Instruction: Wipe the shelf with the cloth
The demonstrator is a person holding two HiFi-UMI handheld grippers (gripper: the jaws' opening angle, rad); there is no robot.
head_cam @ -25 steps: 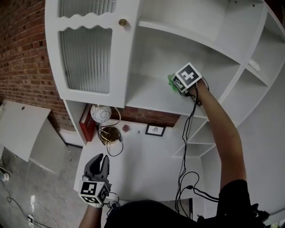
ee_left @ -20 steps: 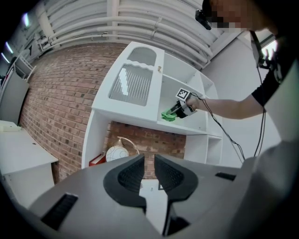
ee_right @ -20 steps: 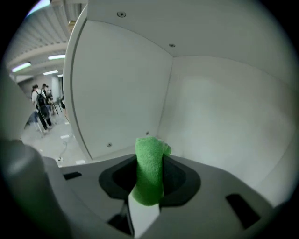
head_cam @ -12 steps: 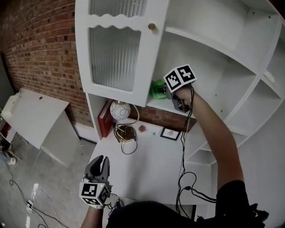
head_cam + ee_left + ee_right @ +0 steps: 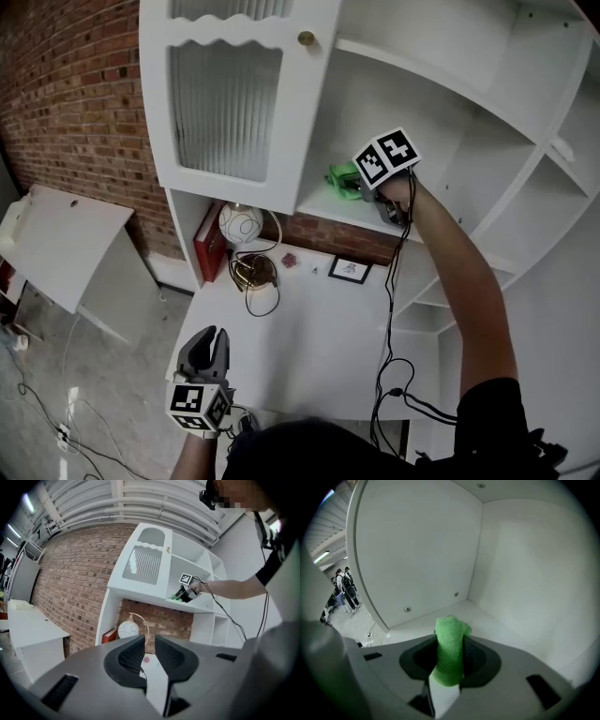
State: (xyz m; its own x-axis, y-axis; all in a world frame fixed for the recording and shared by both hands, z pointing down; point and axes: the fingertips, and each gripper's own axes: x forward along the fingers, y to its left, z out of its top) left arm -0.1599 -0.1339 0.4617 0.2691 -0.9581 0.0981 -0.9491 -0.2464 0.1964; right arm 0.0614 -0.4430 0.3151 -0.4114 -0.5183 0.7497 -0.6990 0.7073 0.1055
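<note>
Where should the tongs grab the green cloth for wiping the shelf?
By its bunched fold, coming in from the open front. The right tongs pinch the green cloth that way, with a tuft poking past the tips toward the shelf.

From here I see a ribbed-glass door point(image 5: 225, 108) at eleven o'clock and brick wall point(image 5: 84, 112) at ten. Mid-view is a white globe point(image 5: 241, 224), with a red book point(image 5: 208, 253) at its eight.
</note>
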